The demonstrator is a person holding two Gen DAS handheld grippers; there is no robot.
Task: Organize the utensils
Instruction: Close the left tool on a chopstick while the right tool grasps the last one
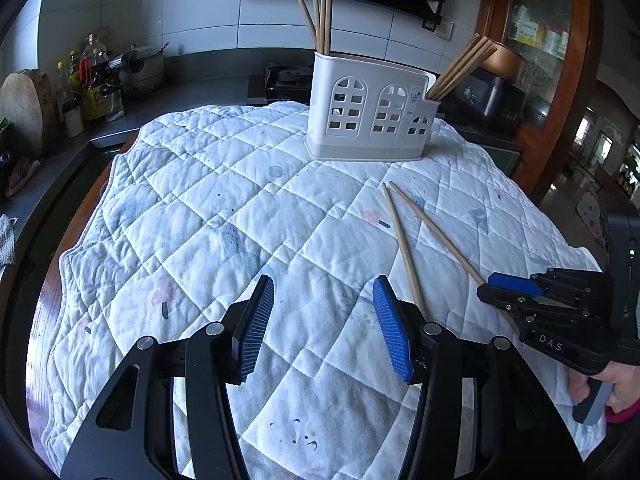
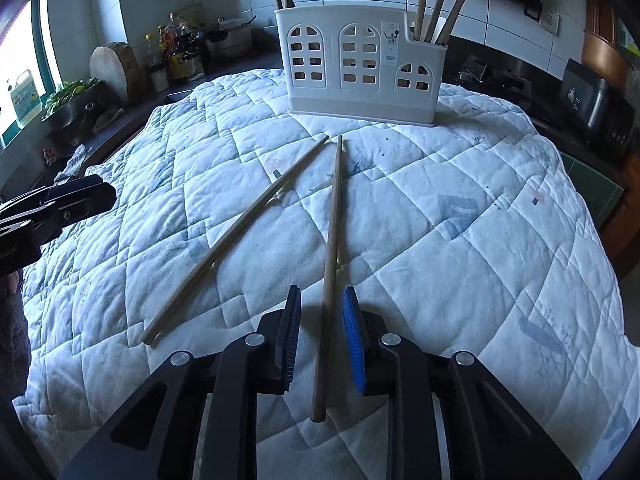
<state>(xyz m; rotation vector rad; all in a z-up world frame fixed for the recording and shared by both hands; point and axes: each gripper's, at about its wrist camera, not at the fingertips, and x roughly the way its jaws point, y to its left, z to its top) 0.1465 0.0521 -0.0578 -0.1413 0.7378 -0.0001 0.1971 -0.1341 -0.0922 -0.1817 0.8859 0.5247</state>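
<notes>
Left wrist view: the left hand-held gripper stands half open and empty, its ribbed blue pads over a white quilted cloth covering the table. Ahead of it stands a white plastic utensil holder with arched cut-outs. Two round wooden chopsticks lie ahead to its right.

Right wrist view: the right hand-held gripper is narrow, straddling one chopstick; contact with the pads cannot be told. The second chopstick lies left of it, apart.
</notes>
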